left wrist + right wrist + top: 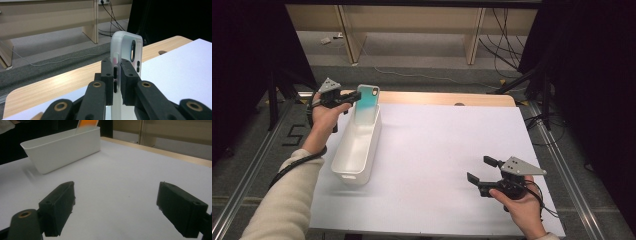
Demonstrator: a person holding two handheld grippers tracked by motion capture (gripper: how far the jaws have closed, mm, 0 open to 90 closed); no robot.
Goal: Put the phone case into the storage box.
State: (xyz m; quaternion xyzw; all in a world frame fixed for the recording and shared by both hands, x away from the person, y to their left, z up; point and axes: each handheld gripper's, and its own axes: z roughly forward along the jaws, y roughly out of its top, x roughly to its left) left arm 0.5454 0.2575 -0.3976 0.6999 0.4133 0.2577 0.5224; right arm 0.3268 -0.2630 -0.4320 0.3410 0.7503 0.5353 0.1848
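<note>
The left gripper (353,96) has its fingers (107,75) clamped on the edge of a translucent phone case (126,50), which stands upright between them, its lower end inside the far end of a long white bin (357,150) on the white surface (437,150). The right gripper (479,170) hovers near the surface's right side, well apart from the bin, fingers (58,205) spread wide and holding nothing.

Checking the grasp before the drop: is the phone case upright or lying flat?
Upright. The phone case stands on end, pinched by the left gripper at the far end of the white bin.
</note>
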